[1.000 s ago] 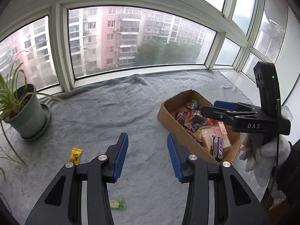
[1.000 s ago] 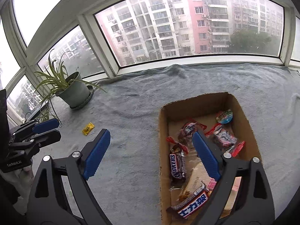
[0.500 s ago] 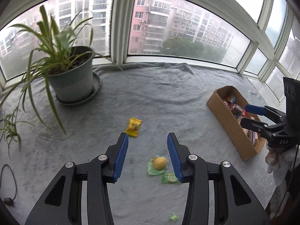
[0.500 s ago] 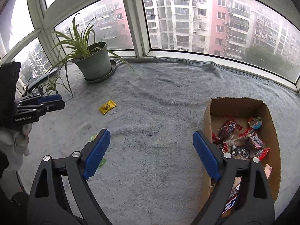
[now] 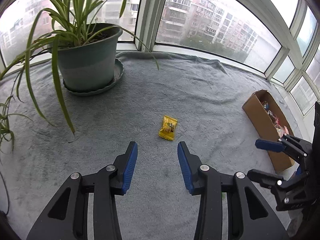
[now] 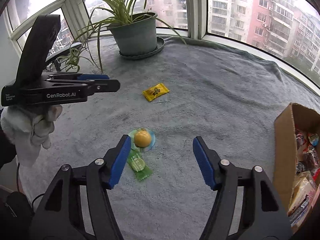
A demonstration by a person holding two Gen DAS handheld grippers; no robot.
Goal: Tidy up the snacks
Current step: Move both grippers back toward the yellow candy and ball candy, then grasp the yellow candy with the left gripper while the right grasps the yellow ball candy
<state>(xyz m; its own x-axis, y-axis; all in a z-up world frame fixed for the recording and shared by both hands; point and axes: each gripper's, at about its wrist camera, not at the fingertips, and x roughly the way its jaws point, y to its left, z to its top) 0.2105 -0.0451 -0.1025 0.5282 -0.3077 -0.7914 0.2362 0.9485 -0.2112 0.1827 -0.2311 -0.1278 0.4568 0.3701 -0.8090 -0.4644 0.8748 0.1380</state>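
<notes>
The left gripper point(image 5: 157, 150) was closing on nothing, its jaws narrow, a yellow packet point(image 5: 168, 128) lying just ahead on the grey blanket point(image 5: 200, 92). The right gripper point(image 6: 161, 146) was closing too, still wide, over a round yellow sweet point(image 6: 142, 138) and green packet point(image 6: 139, 165). The cardboard box point(image 6: 284, 156) of snacks sat well right.

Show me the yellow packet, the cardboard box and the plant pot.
yellow packet point(image 5: 168, 128), left wrist view, wrapper's middle.
cardboard box point(image 5: 260, 118), left wrist view, outer side wall.
plant pot point(image 6: 136, 38), right wrist view, pot's front wall.
</notes>
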